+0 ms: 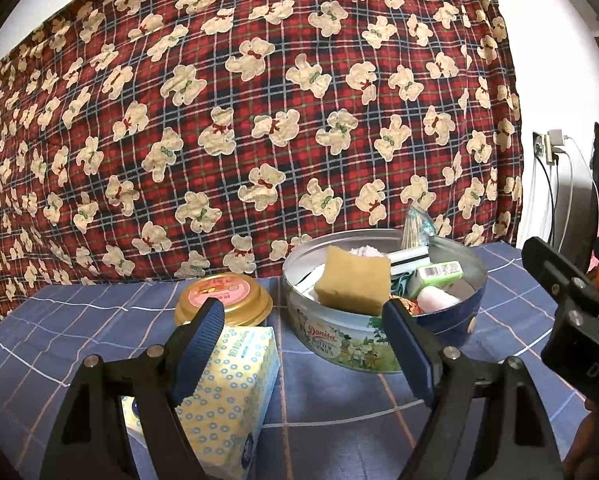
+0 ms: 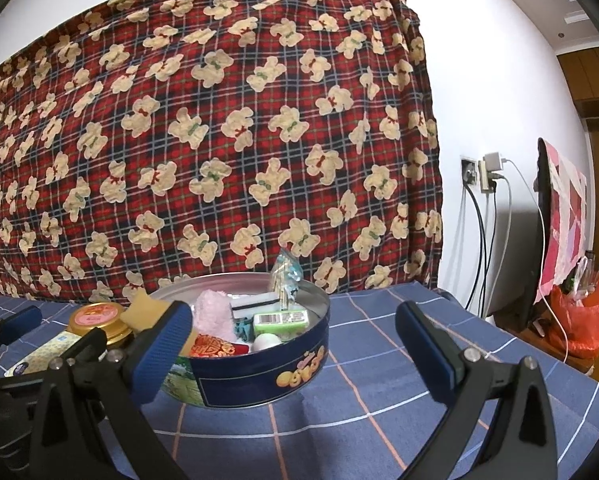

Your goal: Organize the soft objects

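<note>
Yellow foam is the first item to note: the sponge [image 1: 353, 286] stands on edge at the near-left side of the open cookie tin [image 1: 451, 320], leaning on the rim and rising above it. You should find it light and compressible, so it will yield under the pads; take it across its broad flat faces near the exposed top edge, and close only enough to dent it. Behind it lies a pink fluffy cloth [image 2: 211, 314], limp by the look of it, likely to drape and drag neighbours when lifted; pinch a raised fold rather than an edge. The same tin holds stiffer goods that you should leave alone: a green-and-white packet [image 2: 281, 318], a clear bag of sticks [image 2: 284, 280] and a white rounded item [image 2: 265, 341] whose material I cannot determine. The tissue pack [image 1: 227, 392] lies on the bench [image 1: 339, 420] just left of the tin, in front of a gold-lidded jar [image 1: 224, 296]; judge it light, squashy and slick in its film wrap, best held across its narrow width. Your left gripper [image 1: 303, 354] is spread wide and empty, one finger over the tissue pack, the other before the tin. Your right gripper [image 2: 295, 356] is likewise spread and holds nothing, straddling the tin's near wall.
</note>
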